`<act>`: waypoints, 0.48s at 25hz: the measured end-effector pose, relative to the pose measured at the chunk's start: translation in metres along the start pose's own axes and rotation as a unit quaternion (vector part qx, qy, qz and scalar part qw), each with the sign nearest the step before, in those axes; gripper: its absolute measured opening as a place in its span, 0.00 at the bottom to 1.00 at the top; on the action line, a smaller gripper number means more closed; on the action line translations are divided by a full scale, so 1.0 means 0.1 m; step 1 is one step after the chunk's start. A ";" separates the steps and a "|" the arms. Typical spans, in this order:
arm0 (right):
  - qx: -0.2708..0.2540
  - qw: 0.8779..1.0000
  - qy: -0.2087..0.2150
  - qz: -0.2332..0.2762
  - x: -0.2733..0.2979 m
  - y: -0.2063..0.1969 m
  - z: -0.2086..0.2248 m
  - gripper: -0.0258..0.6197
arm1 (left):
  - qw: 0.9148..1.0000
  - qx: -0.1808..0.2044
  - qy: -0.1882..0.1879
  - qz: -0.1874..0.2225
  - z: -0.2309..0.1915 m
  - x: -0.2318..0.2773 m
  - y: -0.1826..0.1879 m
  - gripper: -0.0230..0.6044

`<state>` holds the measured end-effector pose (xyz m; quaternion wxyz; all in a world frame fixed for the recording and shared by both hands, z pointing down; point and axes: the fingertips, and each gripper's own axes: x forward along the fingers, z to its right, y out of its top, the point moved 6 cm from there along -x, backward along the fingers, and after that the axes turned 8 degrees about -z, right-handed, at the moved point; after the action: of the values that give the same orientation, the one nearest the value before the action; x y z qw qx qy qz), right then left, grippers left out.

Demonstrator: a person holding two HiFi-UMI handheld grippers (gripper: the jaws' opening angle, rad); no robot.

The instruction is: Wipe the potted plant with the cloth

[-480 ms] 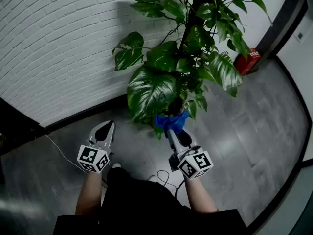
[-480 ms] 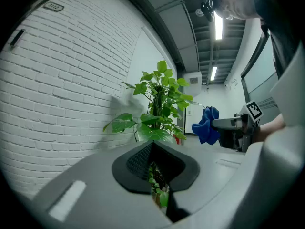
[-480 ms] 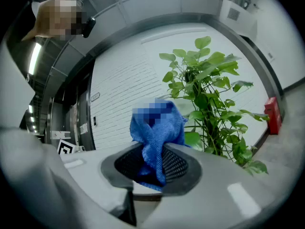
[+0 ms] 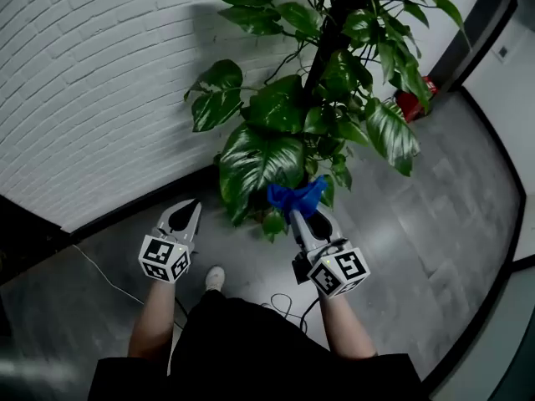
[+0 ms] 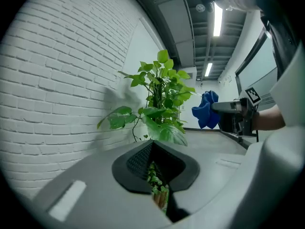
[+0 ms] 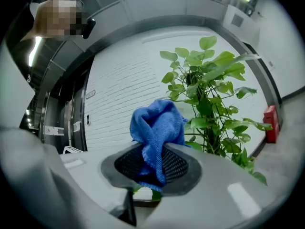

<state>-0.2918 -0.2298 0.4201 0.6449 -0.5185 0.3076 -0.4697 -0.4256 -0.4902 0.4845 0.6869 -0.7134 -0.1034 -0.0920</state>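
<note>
A tall potted plant with broad green leaves stands against the white brick wall; its pot is hidden under the foliage. My right gripper is shut on a blue cloth, which sits just below a large glossy leaf, close to it. The cloth bunches up out of the jaws in the right gripper view, with the plant behind it. My left gripper is shut with nothing in it, to the left of the plant. In the left gripper view the plant is ahead and the cloth off right.
A white brick wall runs behind the plant, with a dark skirting at its foot. A red object lies on the grey floor behind the plant. A thin cable trails across the floor near the person's shoe.
Both grippers have moved slightly forward toward the plant. The cloth now sits higher, nearer the large leaf.
</note>
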 end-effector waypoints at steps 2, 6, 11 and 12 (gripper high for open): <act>0.000 1.000 -0.009 0.006 0.14 0.07 -0.04 0.20 | 1.000 0.004 -0.026 -0.012 -0.14 0.22 -0.09 0.04; -0.008 0.999 -0.032 0.014 0.44 0.15 -0.04 0.20 | 0.996 0.038 -0.067 -0.047 -0.40 0.68 -0.22 0.05; -0.012 0.997 -0.081 0.012 0.69 0.16 -0.01 0.20 | 0.984 0.086 -0.145 -0.053 -0.51 1.14 -0.23 0.14; -0.012 0.995 -0.093 0.013 0.72 0.18 -0.04 0.20 | 0.980 0.102 -0.163 -0.059 -0.51 1.22 -0.24 0.14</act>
<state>-0.2633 -0.2979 0.4087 0.6704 -0.5639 0.2582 -0.4075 -0.3144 -0.5380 0.5425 0.7235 -0.6376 -0.2647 -0.0035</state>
